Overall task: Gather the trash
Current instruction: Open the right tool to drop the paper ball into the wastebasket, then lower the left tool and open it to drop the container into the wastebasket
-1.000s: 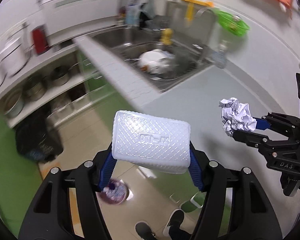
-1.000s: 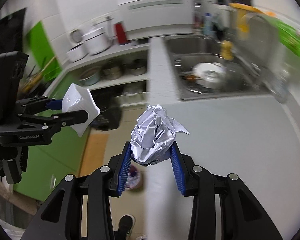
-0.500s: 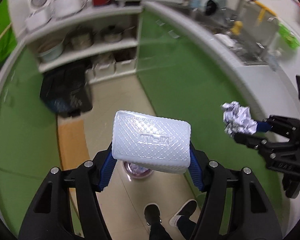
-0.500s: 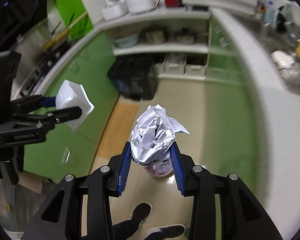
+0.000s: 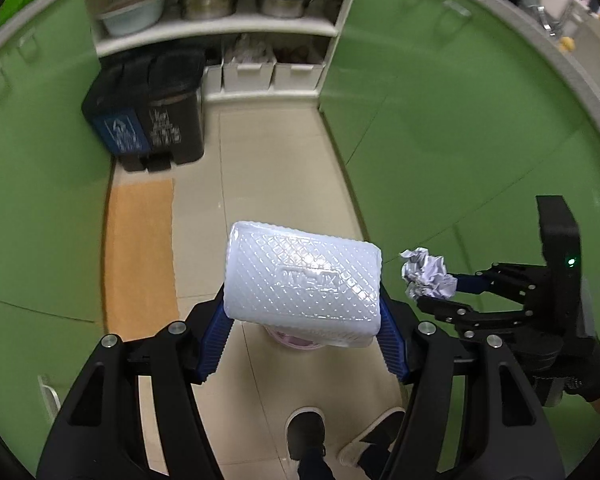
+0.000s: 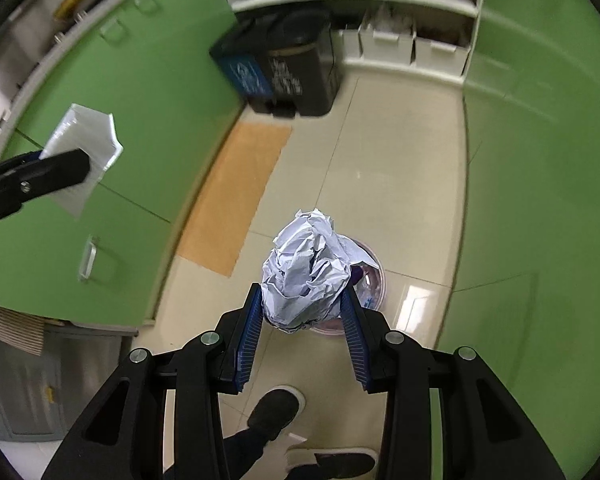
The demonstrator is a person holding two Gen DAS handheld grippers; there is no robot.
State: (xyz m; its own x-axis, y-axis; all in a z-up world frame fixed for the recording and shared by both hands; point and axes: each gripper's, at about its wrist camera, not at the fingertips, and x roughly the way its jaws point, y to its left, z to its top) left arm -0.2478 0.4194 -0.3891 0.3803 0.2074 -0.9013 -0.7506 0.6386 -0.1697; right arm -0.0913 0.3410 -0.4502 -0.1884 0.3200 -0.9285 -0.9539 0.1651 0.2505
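Trash comes first in the left wrist view: a white rectangular plastic tray with a diamond-embossed surface (image 5: 304, 284) is pinched between the blue pads of the left gripper (image 5: 302, 330), directly above a small round pink bin (image 5: 296, 342) on the beige tiled floor. To the right of that bin, the right gripper (image 5: 436, 290) clamps a crumpled ball of white paper (image 5: 428, 278).

From the right wrist, the paper ball (image 6: 306, 276) sits squeezed in the right gripper (image 6: 302, 308), partly covering the pink bin (image 6: 370, 284). Left of it, the left gripper (image 6: 66, 164) holds the tray (image 6: 86, 142).
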